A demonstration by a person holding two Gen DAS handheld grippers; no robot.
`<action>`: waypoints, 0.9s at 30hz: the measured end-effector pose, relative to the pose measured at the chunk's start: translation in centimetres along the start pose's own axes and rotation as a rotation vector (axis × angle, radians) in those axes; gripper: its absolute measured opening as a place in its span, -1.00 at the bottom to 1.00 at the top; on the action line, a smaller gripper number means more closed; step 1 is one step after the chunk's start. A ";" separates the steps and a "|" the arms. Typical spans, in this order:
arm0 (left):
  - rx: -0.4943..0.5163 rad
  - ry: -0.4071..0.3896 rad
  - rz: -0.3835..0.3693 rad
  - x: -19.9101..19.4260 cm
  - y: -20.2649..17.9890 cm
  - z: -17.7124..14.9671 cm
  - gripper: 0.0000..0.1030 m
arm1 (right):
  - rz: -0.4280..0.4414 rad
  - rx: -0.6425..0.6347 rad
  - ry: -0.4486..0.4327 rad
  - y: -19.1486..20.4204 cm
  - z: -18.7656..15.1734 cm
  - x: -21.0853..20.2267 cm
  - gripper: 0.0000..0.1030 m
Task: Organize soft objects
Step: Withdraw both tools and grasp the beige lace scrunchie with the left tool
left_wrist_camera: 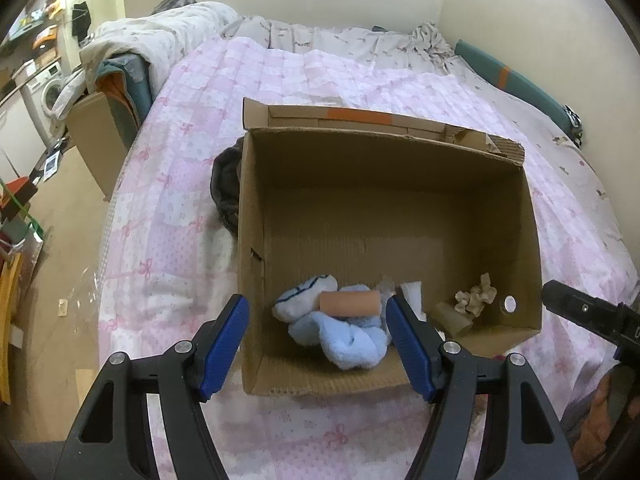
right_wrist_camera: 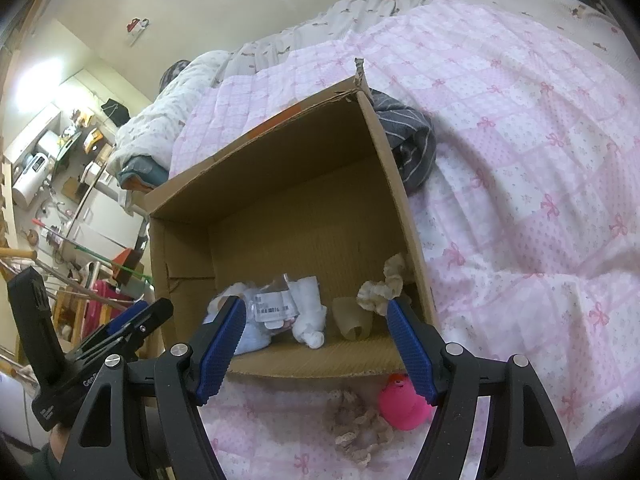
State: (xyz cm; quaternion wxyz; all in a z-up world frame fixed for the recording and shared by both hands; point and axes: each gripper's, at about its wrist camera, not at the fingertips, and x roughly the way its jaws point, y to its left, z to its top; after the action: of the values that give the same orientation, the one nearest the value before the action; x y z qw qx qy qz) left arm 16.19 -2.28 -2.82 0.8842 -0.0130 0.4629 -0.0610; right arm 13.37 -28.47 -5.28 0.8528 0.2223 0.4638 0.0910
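Here the cardboard box point(left_wrist_camera: 384, 216) sits open on the bed point(left_wrist_camera: 168, 208) as the collecting place, which is probably why both grippers hang at its near rim, tilted down into it. The left gripper point(left_wrist_camera: 318, 346) has its fingers point(left_wrist_camera: 226, 344) spread with nothing between the pads; the right gripper point(right_wrist_camera: 316, 348) is likewise spread and empty. That suits a moment just after a drop, as far as one can judge.

Inside the box, against its near wall, lies a heap of soft things: a light blue sock point(left_wrist_camera: 344, 338), a white sock with a dark stripe point(left_wrist_camera: 304, 298), a peach roll point(left_wrist_camera: 350, 303) across them, a white cloth point(right_wrist_camera: 308, 310) and a labelled plastic packet point(right_wrist_camera: 272, 306). Toward the box's right corner sit a cardboard tube point(left_wrist_camera: 452, 318) and a beige lacy scrap point(left_wrist_camera: 476, 294). This heap lies just beyond and below the left fingers, apart from them.

Outside the box, a pink plush toy point(right_wrist_camera: 402, 404) and another beige lacy piece point(right_wrist_camera: 358, 424) lie on the bed just before its near wall, beneath the right fingers and untouched. A dark striped garment point(right_wrist_camera: 408, 144) lies against the box's far outside corner. These three look like what remains to gather.
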 end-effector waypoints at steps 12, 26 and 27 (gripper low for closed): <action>0.005 0.040 -0.029 -0.7 -2.7 -2.2 0.33 | 0.005 0.030 0.045 -2.6 -1.5 -2.1 0.50; 0.019 0.115 -0.074 0.1 -7.2 -5.5 0.33 | -0.132 0.062 0.234 -5.1 -3.8 -0.9 0.50; 0.023 0.127 -0.082 0.4 -7.6 -5.9 0.33 | -0.134 0.076 0.237 -5.5 -3.8 -0.9 0.50</action>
State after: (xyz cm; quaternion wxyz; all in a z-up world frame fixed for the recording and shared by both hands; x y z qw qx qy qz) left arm 10.83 -9.66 -5.93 0.8500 -0.0179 0.5163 -0.1029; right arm 9.45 -32.54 -8.97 0.7872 0.2104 0.5781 0.0419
